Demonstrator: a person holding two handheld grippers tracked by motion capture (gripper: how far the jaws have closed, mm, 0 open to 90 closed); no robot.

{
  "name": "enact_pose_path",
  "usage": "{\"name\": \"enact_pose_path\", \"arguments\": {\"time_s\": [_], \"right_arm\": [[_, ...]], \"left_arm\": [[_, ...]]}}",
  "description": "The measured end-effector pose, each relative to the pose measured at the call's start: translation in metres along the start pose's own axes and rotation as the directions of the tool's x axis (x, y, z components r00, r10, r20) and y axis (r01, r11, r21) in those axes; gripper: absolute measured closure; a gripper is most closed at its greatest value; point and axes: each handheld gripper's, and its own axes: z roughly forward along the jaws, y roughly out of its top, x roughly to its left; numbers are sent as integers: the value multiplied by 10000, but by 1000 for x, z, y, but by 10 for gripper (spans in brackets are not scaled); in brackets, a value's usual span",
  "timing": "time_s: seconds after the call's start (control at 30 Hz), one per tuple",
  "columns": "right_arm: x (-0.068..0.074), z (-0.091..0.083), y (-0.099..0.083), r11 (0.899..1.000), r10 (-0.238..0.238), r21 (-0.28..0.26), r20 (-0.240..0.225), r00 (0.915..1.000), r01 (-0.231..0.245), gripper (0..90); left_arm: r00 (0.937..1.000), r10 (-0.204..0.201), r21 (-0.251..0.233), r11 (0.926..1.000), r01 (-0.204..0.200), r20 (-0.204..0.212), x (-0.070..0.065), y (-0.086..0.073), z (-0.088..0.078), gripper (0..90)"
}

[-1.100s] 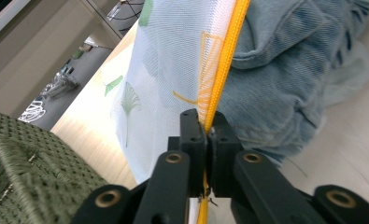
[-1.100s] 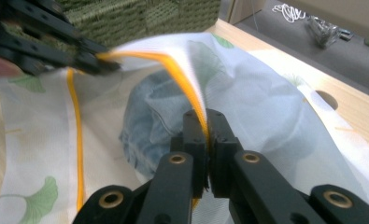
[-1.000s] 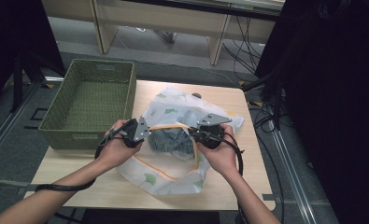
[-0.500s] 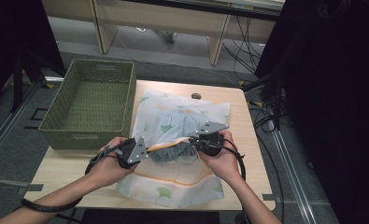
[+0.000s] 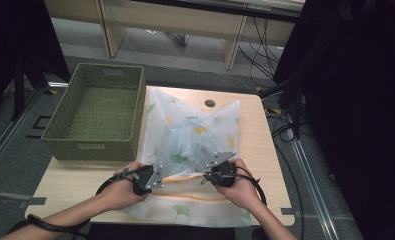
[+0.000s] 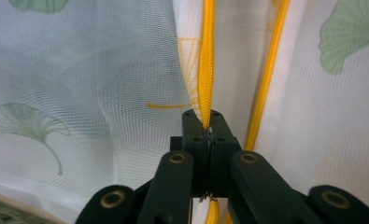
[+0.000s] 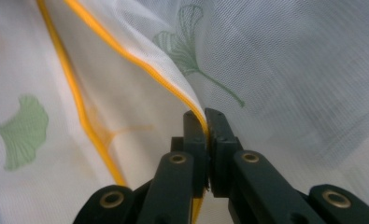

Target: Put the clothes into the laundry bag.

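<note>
One mesh laundry bag (image 5: 195,135) with ginkgo leaf print, spread across the worktop (image 5: 75,180). Two orange zipper edges (image 6: 205,56) on the bag, near side. One green woven basket (image 5: 92,112), far left. Two grippers: left gripper (image 5: 146,180), right gripper (image 5: 219,172), one in each hand, so two hands. One small dark round hole (image 5: 210,103) in the worktop, far side.

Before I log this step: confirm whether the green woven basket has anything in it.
No: in the high view the green woven basket shows only its bare woven floor, and the mesh bag lies beside it on the table.
</note>
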Motion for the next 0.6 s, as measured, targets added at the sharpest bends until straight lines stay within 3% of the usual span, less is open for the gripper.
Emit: {"name": "enact_pose_path", "arguments": {"time_s": [0.17,0.2,0.37,0.57,0.6], "right_arm": [[3,11,-6,9982,139,594,-404,9991,-115,891],[3,12,-7,9982,-61,587,-375,9993,83,891],[4,15,-7,9978,29,657,-533,9986,6,893],[5,18,-8,9963,-151,837,-716,9973,211,891],[5,18,-9,9956,-70,927,-750,9972,140,889]], "left_arm": [[9998,-14,192,9998,10,203,-1,-4,4,879],[9998,34,187,9998,-38,207,-1,-5,5,879],[9994,-34,182,9998,27,347,-2,-8,5,879],[9980,-331,-1,9995,331,548,-2,-9,5,870],[9966,-549,-197,9982,562,615,-3,-10,5,858]]}}
